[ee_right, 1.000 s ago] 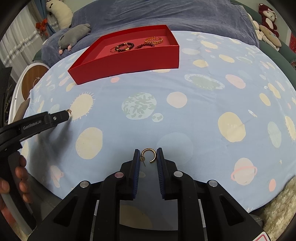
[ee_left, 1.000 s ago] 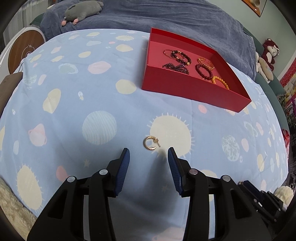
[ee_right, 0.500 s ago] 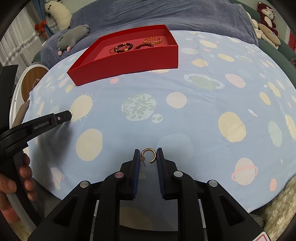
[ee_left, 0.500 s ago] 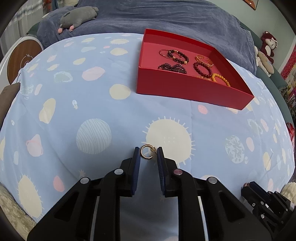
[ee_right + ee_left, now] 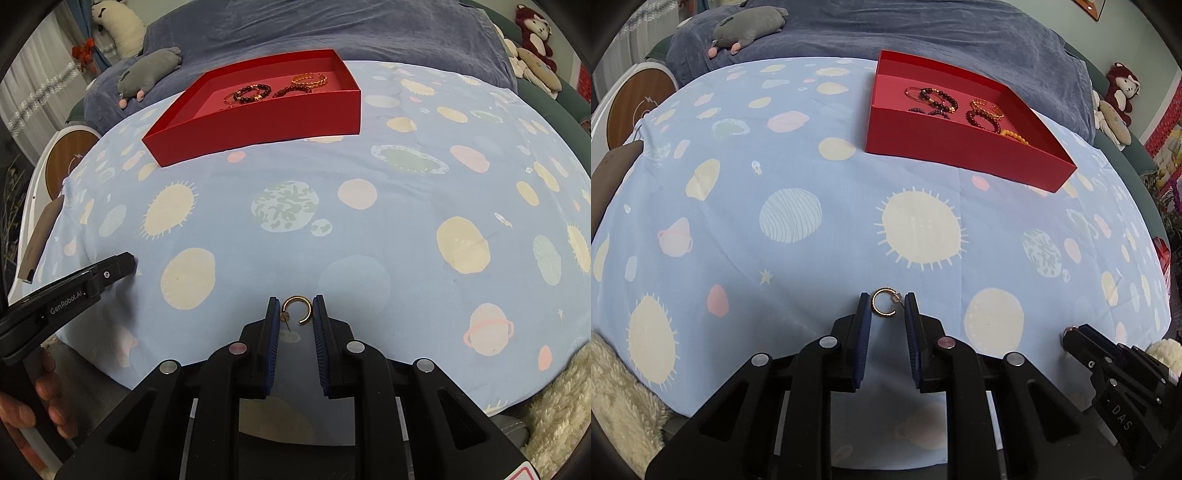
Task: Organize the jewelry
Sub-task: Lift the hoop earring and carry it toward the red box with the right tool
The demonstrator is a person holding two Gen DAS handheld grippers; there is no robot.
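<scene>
My left gripper is shut on a gold hoop earring and holds it above the blue planet-print cloth. My right gripper is shut on a second gold hoop earring, also above the cloth. A red tray stands at the far side of the table and holds several bead bracelets and gold bangles. In the right wrist view the tray is far ahead to the left. The left gripper's side shows at the left of the right wrist view.
The table's cloth drops off at the near edge. A dark blue blanket with a grey plush toy lies behind the table. Stuffed animals sit at the far right. A round wooden stool stands at the left.
My left gripper has closed on the earring that lay on the cloth and lifted it back toward the near edge. My right gripper has kept its earring and stayed still.
</scene>
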